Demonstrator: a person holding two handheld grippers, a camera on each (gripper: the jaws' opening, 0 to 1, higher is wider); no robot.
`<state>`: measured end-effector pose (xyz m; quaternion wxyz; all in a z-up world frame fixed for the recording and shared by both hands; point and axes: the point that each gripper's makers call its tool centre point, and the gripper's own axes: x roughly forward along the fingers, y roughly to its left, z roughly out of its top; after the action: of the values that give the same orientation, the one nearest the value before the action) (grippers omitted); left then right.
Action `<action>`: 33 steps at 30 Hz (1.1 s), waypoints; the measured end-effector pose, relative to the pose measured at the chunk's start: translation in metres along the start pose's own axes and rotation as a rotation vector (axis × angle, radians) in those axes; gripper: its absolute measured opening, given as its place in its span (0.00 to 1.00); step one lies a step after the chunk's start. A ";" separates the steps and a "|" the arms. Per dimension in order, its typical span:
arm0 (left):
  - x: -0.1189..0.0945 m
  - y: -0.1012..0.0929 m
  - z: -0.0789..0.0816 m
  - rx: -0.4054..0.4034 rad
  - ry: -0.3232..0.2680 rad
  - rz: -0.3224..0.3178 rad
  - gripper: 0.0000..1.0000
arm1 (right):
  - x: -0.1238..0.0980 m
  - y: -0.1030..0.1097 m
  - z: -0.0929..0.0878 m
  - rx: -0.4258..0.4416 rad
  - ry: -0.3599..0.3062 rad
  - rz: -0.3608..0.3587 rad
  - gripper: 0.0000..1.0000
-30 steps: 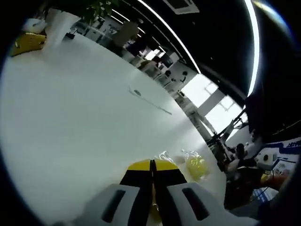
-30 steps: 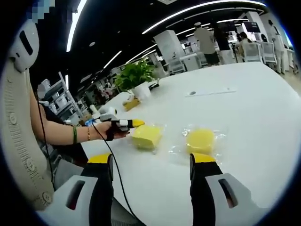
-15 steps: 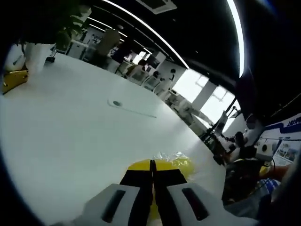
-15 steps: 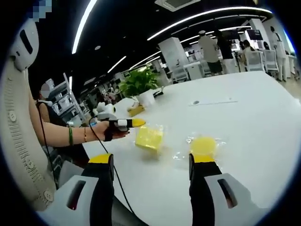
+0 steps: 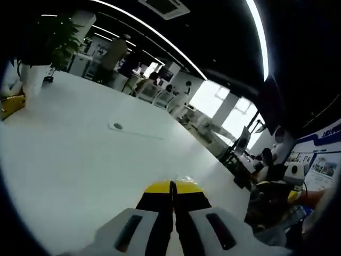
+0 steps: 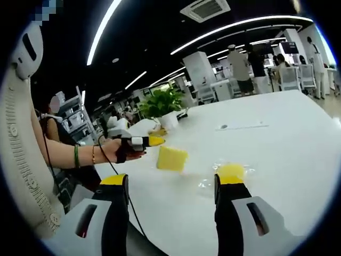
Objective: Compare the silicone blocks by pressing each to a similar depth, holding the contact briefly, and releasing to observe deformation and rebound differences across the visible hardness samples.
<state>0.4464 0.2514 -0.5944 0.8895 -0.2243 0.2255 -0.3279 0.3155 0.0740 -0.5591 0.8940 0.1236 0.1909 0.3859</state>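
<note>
Two yellow silicone blocks in clear bags show in the right gripper view. The left block (image 6: 171, 158) is tilted and looks raised off the white table (image 6: 287, 160), just under the tips of my left gripper (image 6: 155, 140), which a hand holds shut. In the left gripper view, my left gripper (image 5: 173, 188) is shut, with a scrap of clear plastic (image 5: 186, 180) at its tips; the block is hidden there. The other block (image 6: 231, 169) lies on the table behind one jaw of my right gripper (image 6: 171, 181), which is open with nothing between its jaws.
A potted plant (image 6: 166, 106) (image 5: 37, 48) and a yellow object (image 5: 11, 104) stand at the table's far side. A thin strip with a round dot (image 6: 241, 127) (image 5: 128, 129) lies mid-table. A person's forearm (image 6: 69, 156) and a white chair back (image 6: 16, 133) are on the left.
The left block has risen off the table relative to the other block, and it has dropped out of sight in the left gripper view. Both cameras have tilted. The right gripper stays open.
</note>
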 end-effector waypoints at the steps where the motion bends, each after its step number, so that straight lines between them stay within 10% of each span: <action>1: -0.001 -0.002 0.002 0.006 -0.002 0.003 0.00 | -0.001 0.001 0.002 -0.003 -0.006 0.004 0.60; 33: -0.030 -0.097 0.060 0.175 0.003 -0.099 0.00 | -0.012 0.009 0.037 -0.151 -0.040 0.103 0.67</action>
<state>0.4119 0.2204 -0.4859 0.8881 -0.1562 0.1859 -0.3903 0.3186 0.0678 -0.5194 0.8835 0.0732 0.1369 0.4420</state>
